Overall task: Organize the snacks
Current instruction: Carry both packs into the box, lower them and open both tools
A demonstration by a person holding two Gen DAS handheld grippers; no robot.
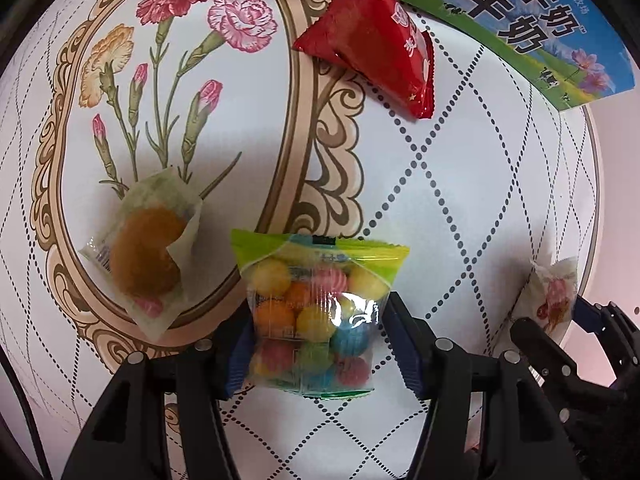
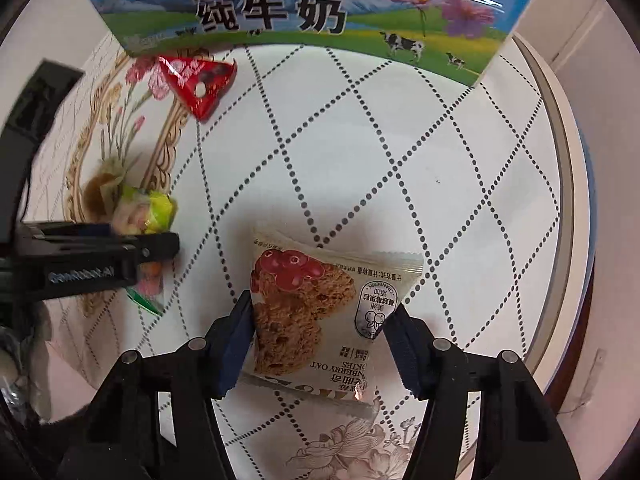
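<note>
My left gripper (image 1: 316,336) is shut on a clear bag of coloured candy balls (image 1: 316,308) with a green top, held over the round table. My right gripper (image 2: 320,332) is shut on a cranberry oat cookie packet (image 2: 320,308). In the left wrist view the cookie packet (image 1: 550,300) and the right gripper's fingers (image 1: 536,344) show at the far right. In the right wrist view the left gripper (image 2: 120,248) with the candy bag (image 2: 148,208) shows at the left. A red triangular snack pack (image 1: 372,44) (image 2: 200,80) and a wrapped brown pastry (image 1: 146,260) lie on the table.
A milk carton box (image 2: 304,12) (image 1: 500,20) with a blue and green print stands at the table's far side. The round table (image 1: 460,184) has a flowered, diamond-patterned cover; its rim (image 2: 568,160) runs along the right.
</note>
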